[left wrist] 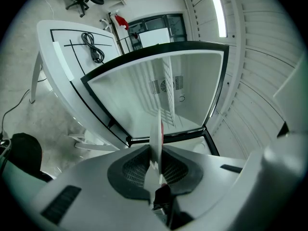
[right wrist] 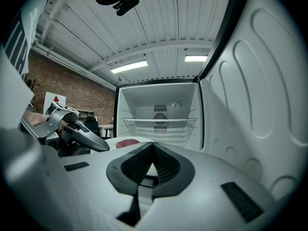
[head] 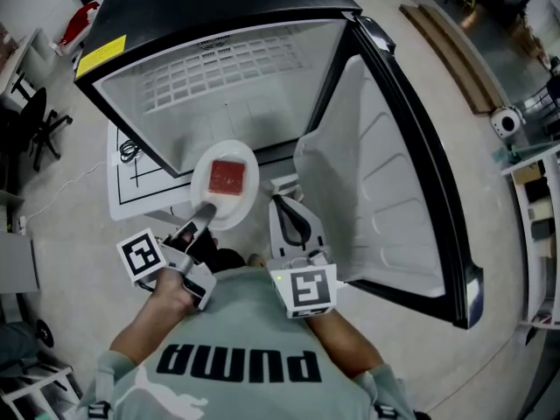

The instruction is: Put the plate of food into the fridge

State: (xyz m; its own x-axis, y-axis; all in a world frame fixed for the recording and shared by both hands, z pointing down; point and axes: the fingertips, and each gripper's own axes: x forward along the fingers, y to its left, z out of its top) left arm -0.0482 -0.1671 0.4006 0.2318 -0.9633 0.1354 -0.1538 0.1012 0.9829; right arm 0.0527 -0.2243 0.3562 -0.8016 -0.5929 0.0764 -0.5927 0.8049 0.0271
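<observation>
Left claw clamps the plate by its rim, food just ahead of the jaws, fridge open beyond. Right claw, beside it, is closed and empty. The person should keep the plate level, sliding it straight onto the shelf.

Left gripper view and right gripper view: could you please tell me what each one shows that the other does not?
Only the left gripper view: the plate edge-on, clamped in the left gripper, and a white table with a black cable. Only the right gripper view: the right gripper, shut and empty, the plate's top face with its red food, and a brick wall. Both: the open fridge with its wire shelf.
</observation>
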